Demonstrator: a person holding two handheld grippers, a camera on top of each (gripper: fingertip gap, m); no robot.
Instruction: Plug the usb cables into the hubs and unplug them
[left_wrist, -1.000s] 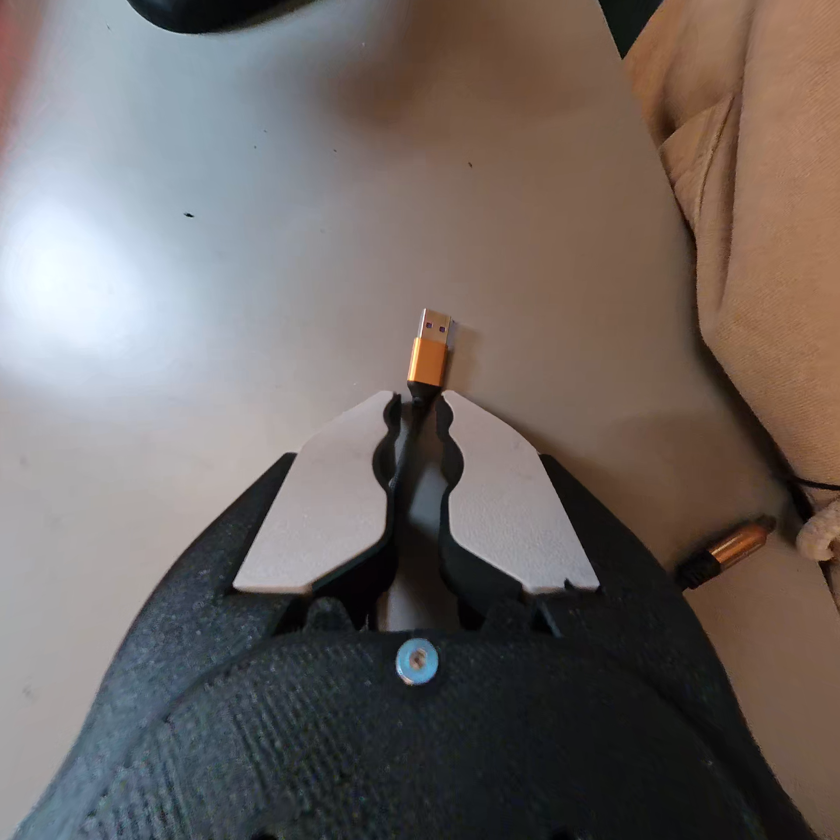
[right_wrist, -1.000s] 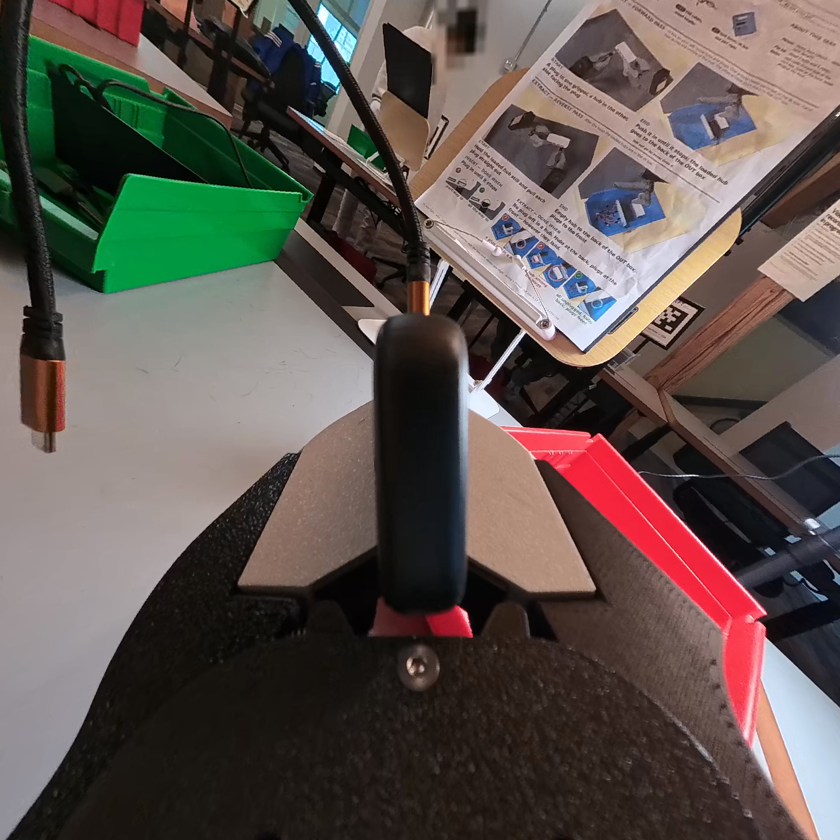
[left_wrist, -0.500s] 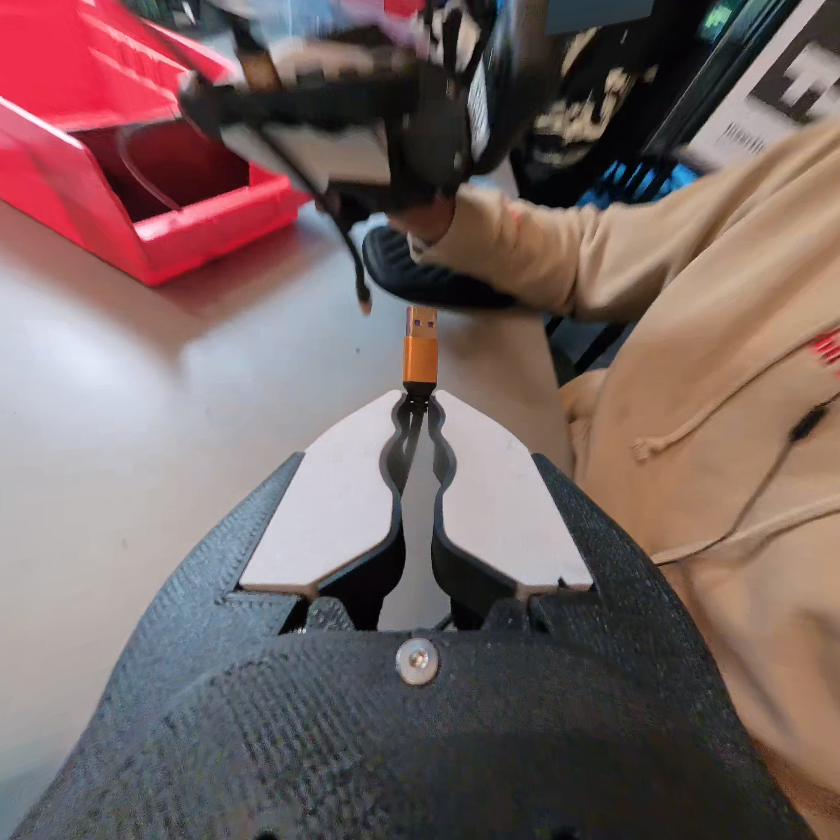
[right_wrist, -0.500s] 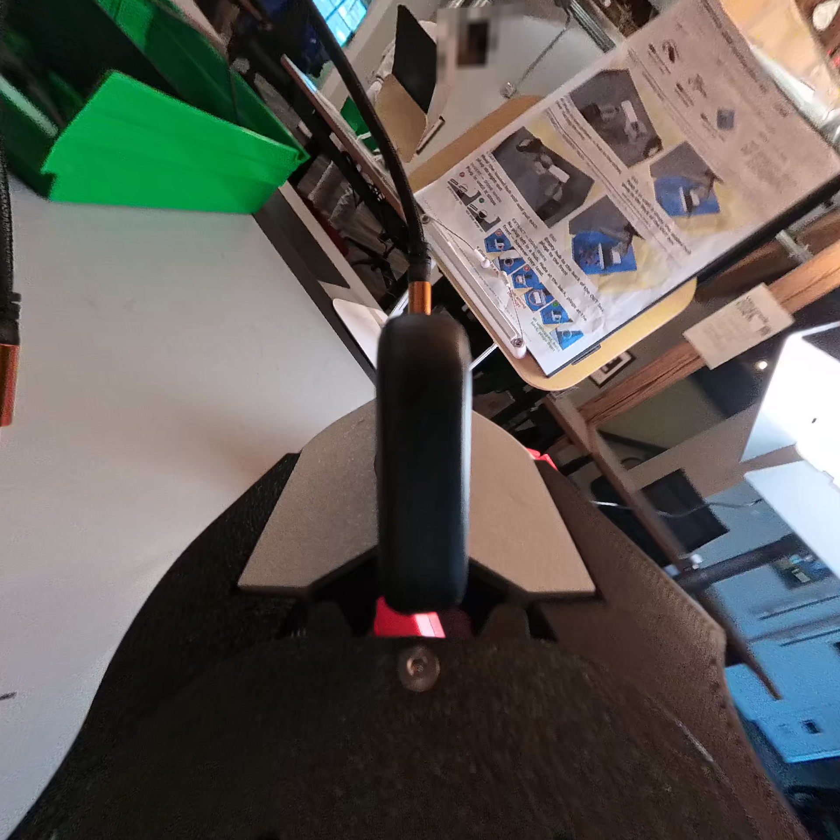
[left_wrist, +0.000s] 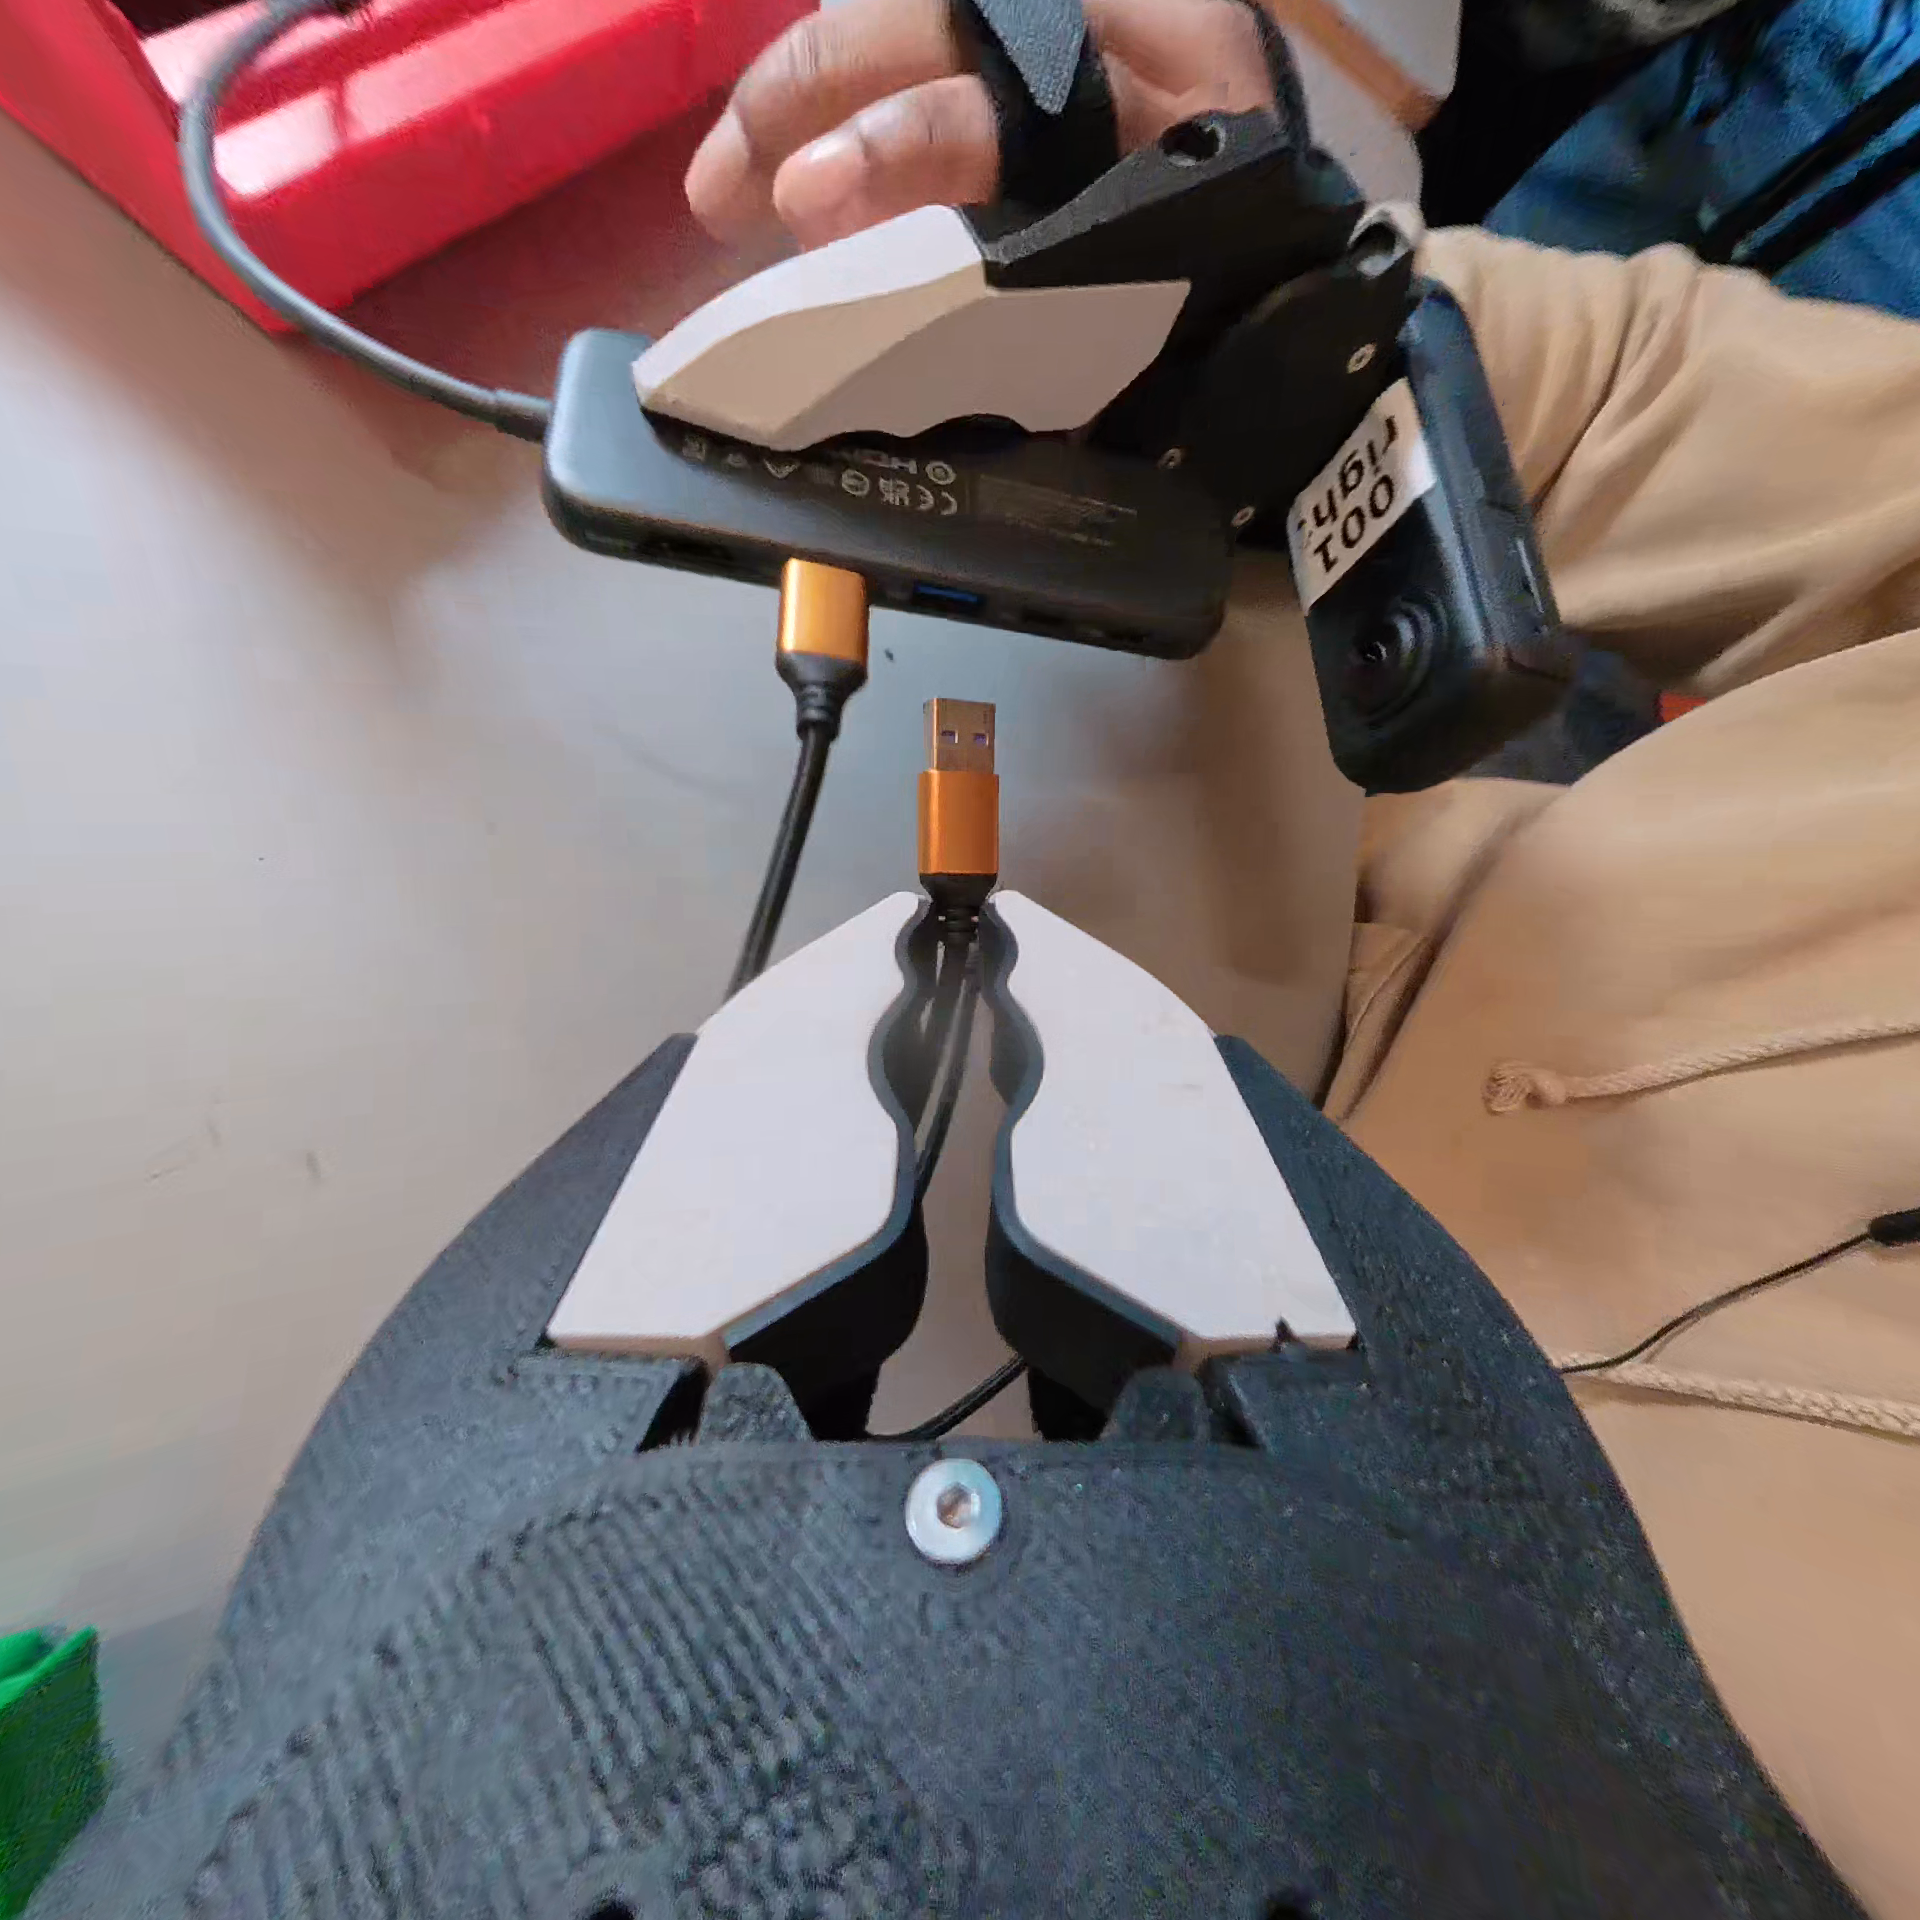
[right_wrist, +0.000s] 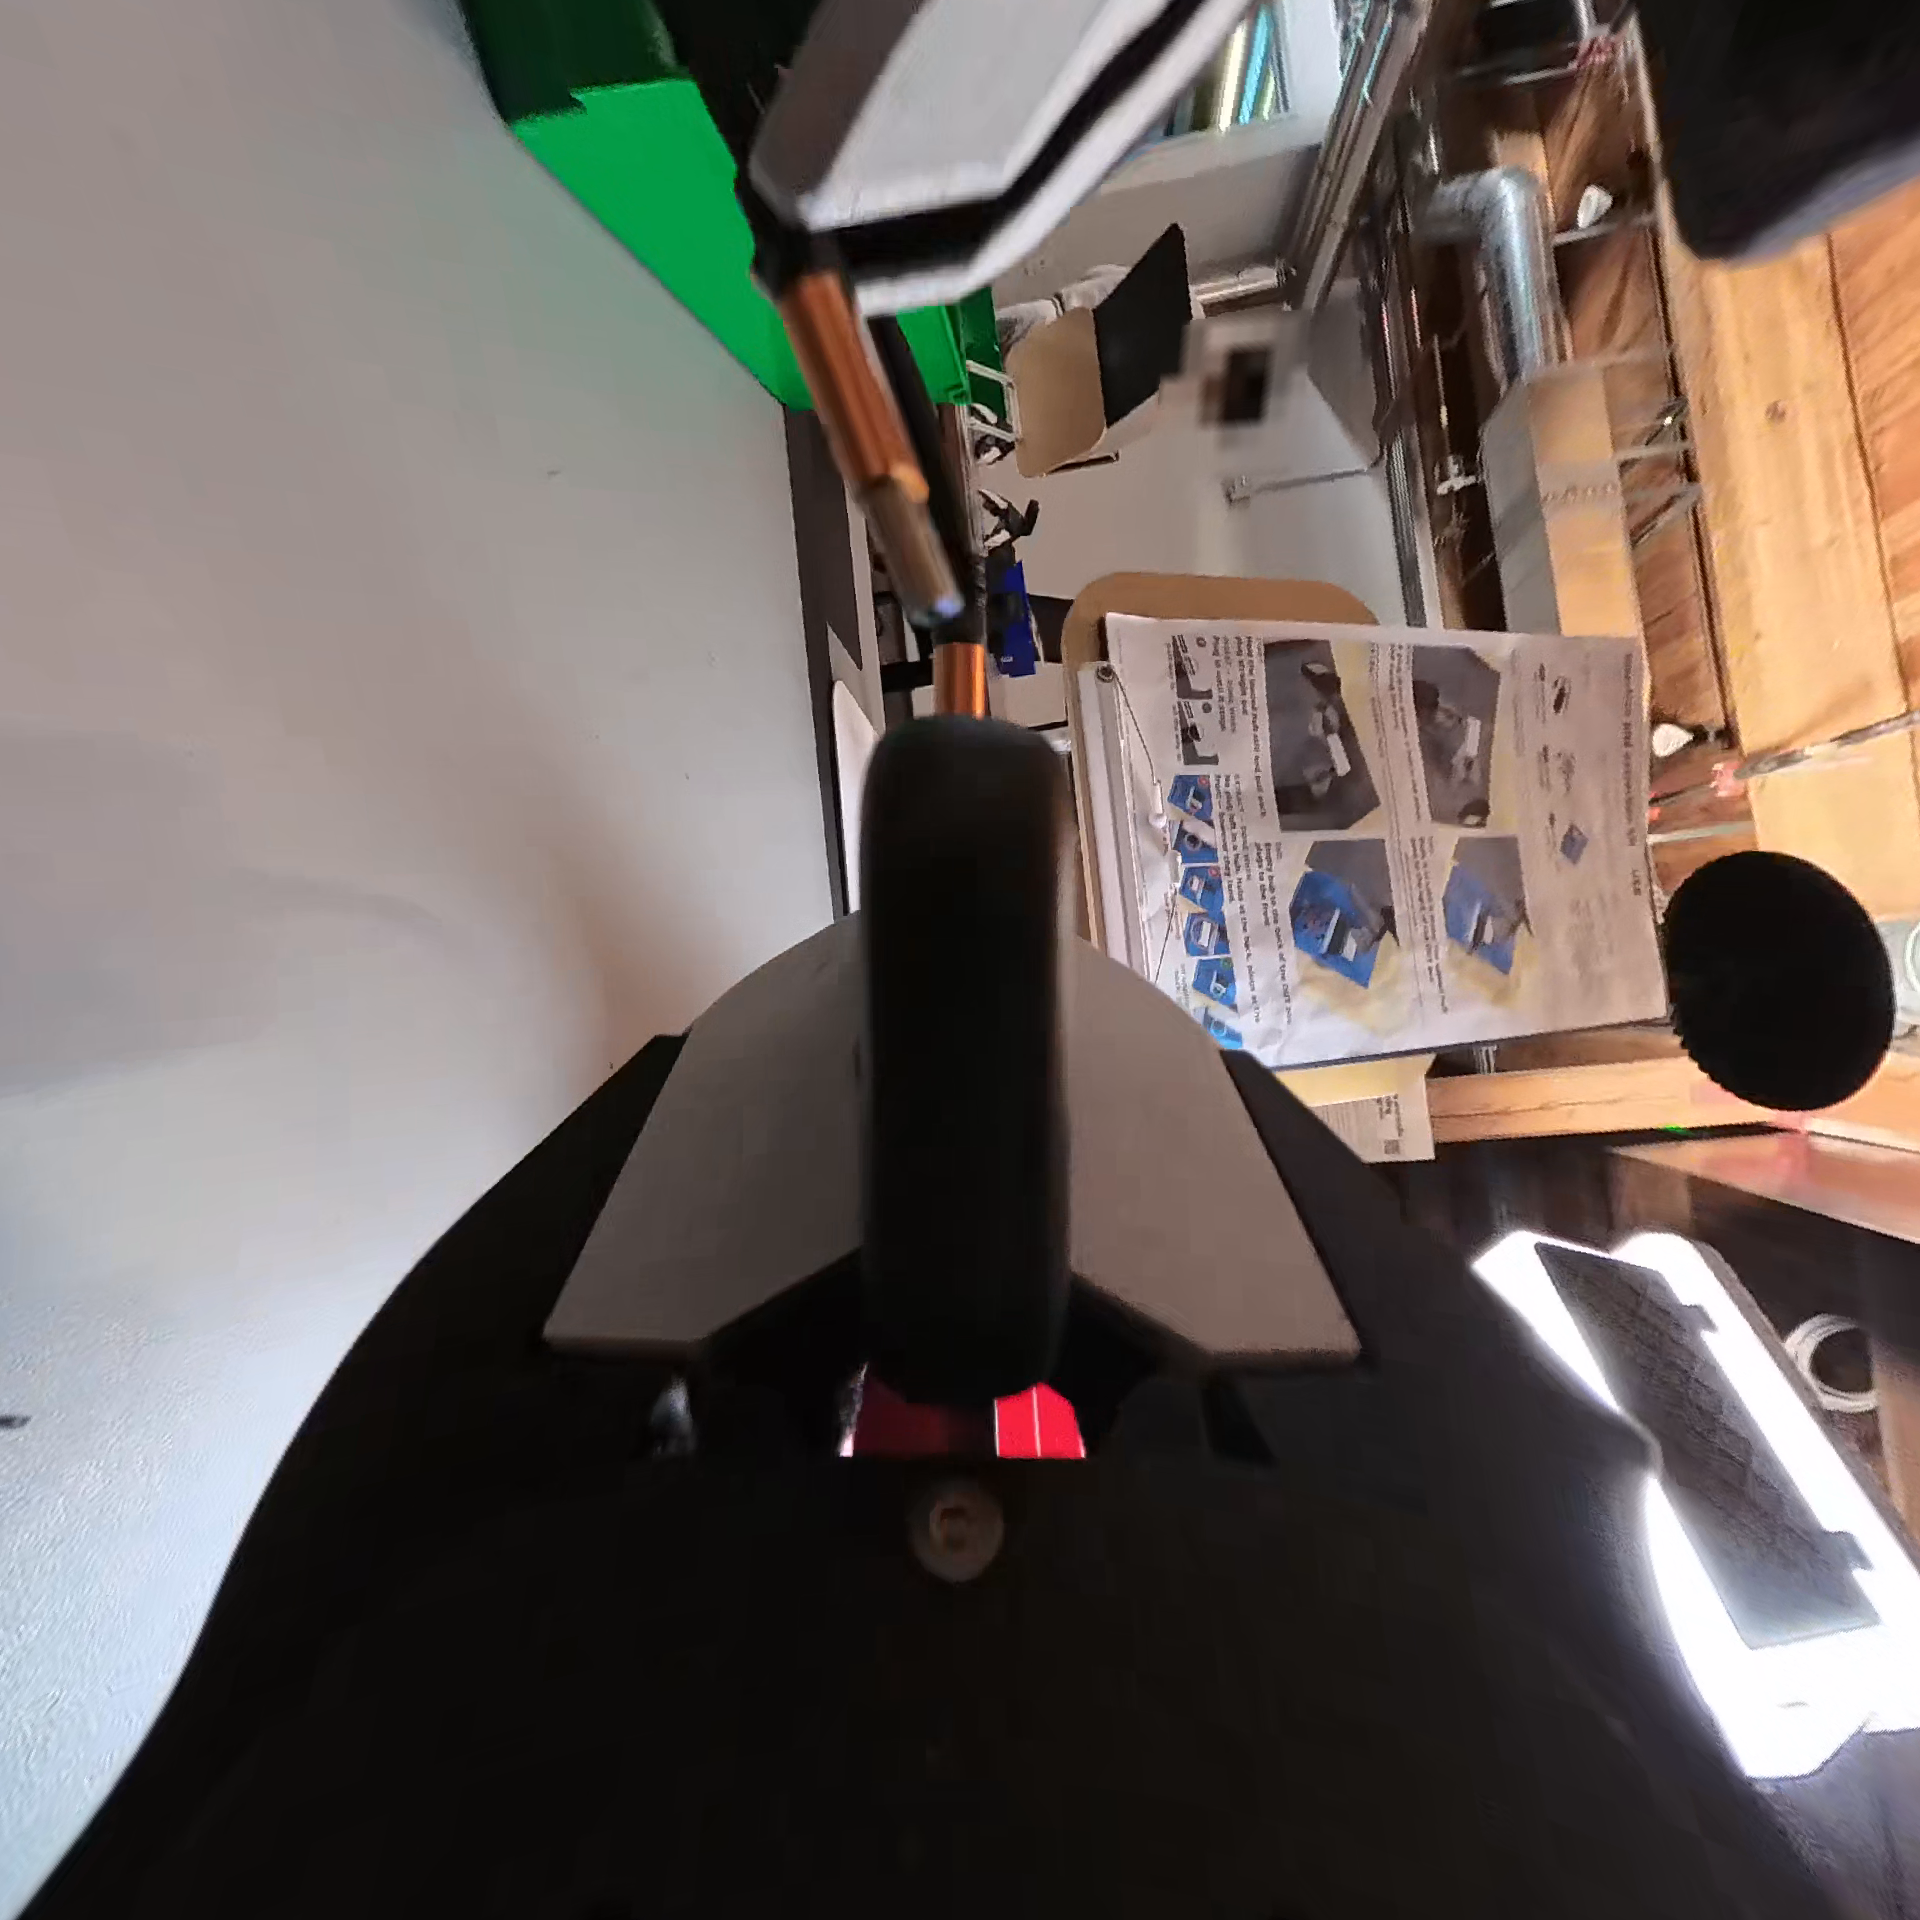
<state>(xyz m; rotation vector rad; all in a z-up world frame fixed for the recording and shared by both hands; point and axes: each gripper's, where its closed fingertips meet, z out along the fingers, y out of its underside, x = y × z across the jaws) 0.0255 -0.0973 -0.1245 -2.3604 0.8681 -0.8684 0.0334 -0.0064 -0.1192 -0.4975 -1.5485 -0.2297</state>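
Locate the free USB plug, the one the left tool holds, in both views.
Left wrist: free plug centre, just above the tool tips, below the hub.
Right wrist: free plug upper centre, angled toward the hub.
Shared landmark: the seated plug.

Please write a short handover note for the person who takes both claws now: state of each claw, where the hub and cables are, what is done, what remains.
Left claw: shut on the cable just behind the free orange USB plug, which points at the hub, not inserted.
Right claw: shut on the black hub, held above the table.
Done: another orange plug sits in a hub port.
Left: push the free plug into the blue port beside it; afterwards unplug both.
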